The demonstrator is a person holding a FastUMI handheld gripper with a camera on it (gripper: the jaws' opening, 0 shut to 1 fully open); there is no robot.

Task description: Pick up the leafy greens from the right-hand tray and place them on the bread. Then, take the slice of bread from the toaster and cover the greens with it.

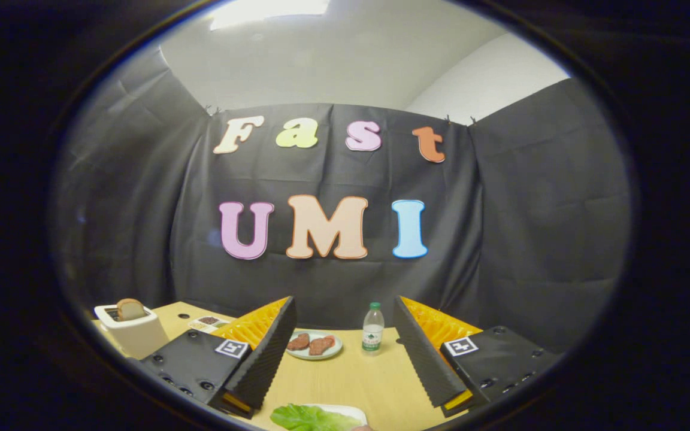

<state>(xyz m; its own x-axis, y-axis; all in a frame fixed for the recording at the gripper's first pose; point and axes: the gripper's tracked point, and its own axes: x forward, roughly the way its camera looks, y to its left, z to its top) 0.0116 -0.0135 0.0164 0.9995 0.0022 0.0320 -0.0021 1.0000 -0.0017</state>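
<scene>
A: Where are the leafy greens (312,418) sitting?
B: Just below the gripper (345,359), whose fingers are spreading wide, gripping nothing.
A: Progress?
B: Seemingly none (bread slice (130,309) is standing in the toaster (132,332)).

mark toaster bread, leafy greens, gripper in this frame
toaster bread (130,309): gripper view, crust sticking up from the slot.
leafy greens (312,418): gripper view, middle of the leaf.
gripper (343,350): gripper view, midway between its open fingertips.
</scene>
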